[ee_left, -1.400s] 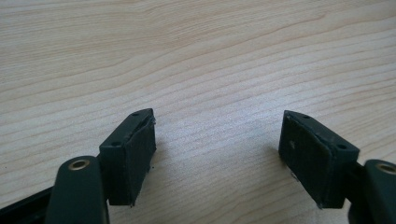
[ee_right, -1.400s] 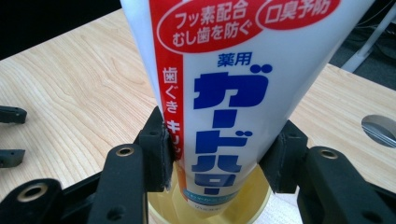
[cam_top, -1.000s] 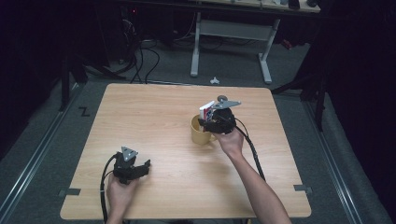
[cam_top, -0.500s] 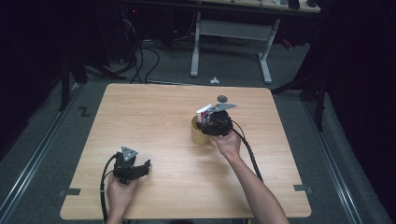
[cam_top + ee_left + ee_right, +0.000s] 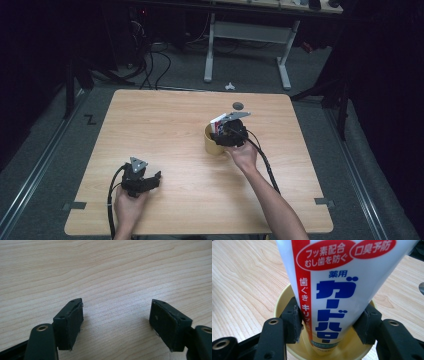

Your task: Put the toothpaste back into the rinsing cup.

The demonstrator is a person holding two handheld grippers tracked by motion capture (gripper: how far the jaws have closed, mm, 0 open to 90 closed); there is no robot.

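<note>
1. High view: my right gripper (image 5: 226,131) sits over the yellow cup (image 5: 213,144) at mid-surface, far nearer it than my left gripper (image 5: 148,179), which rests well apart toward the near-left edge of the wooden surface (image 5: 165,120).
2. Left gripper view: its fingers (image 5: 71,323) stand wide apart with nothing but bare wood between them.
3. Right gripper view: the toothpaste tube (image 5: 337,290) stands cap-down in the cup (image 5: 282,302), long axis running up and away between my fingers (image 5: 292,322). The fingers have just been opening; they flank the tube's lower end, apparently no longer pinching it.
</note>
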